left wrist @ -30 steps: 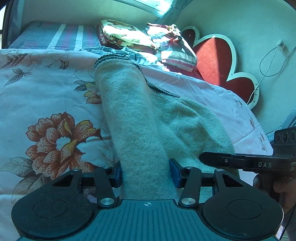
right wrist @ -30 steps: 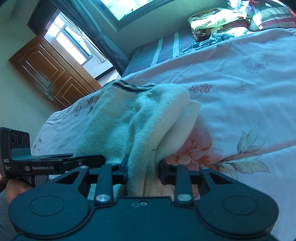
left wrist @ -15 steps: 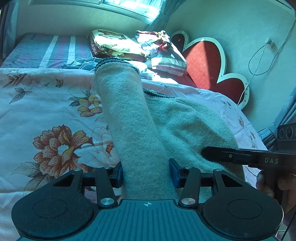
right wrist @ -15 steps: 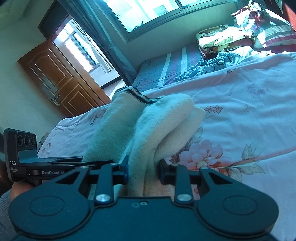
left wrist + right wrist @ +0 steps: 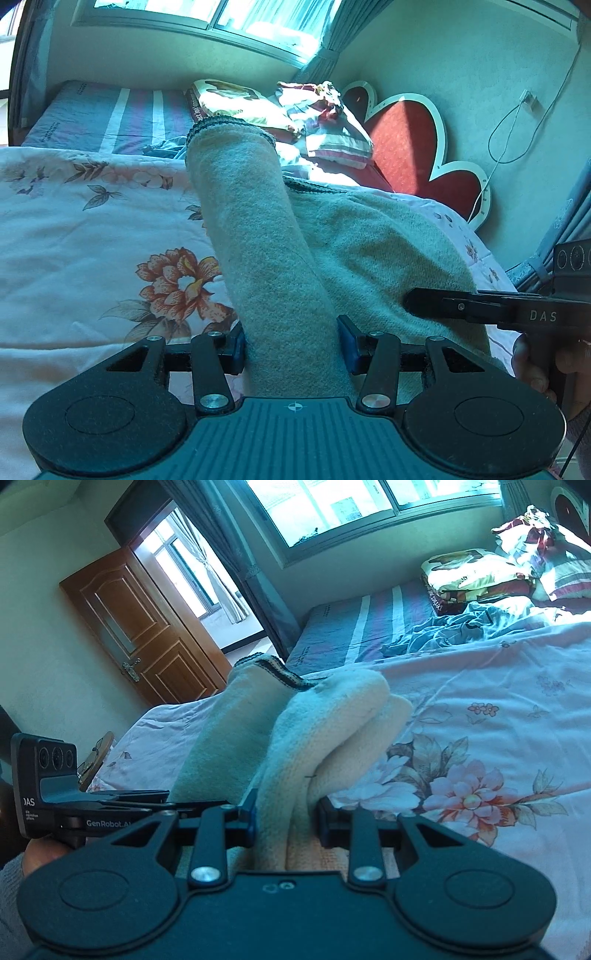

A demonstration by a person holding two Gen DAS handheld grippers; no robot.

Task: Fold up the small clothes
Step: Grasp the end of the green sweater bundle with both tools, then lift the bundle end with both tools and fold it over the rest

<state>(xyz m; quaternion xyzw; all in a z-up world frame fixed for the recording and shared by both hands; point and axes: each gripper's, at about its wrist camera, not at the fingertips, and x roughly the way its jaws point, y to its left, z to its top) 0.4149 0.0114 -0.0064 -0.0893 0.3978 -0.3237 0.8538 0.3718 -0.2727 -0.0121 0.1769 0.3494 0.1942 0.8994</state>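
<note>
You have 1 pale knit garment (image 5: 351, 254), with 1 dark-striped cuff (image 5: 221, 123), and 2 grippers: 1 left gripper (image 5: 291, 345) and 1 right gripper (image 5: 286, 818). On the 1 floral quilt (image 5: 74, 229) you can count 1 big orange flower (image 5: 181, 286). There are 2 pillows (image 5: 236, 101), 1 red headboard (image 5: 406, 147), 1 wooden door (image 5: 144, 624).

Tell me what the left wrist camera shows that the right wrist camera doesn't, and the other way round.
Only the left wrist view shows the red heart-shaped headboard in full and a white cable on the wall. Only the right wrist view shows the wooden door and the doorway beside it. Both show the pale knit garment with its dark-striped edge, clamped by the left gripper and the right gripper, above the floral bedspread, with pillows under the window.
</note>
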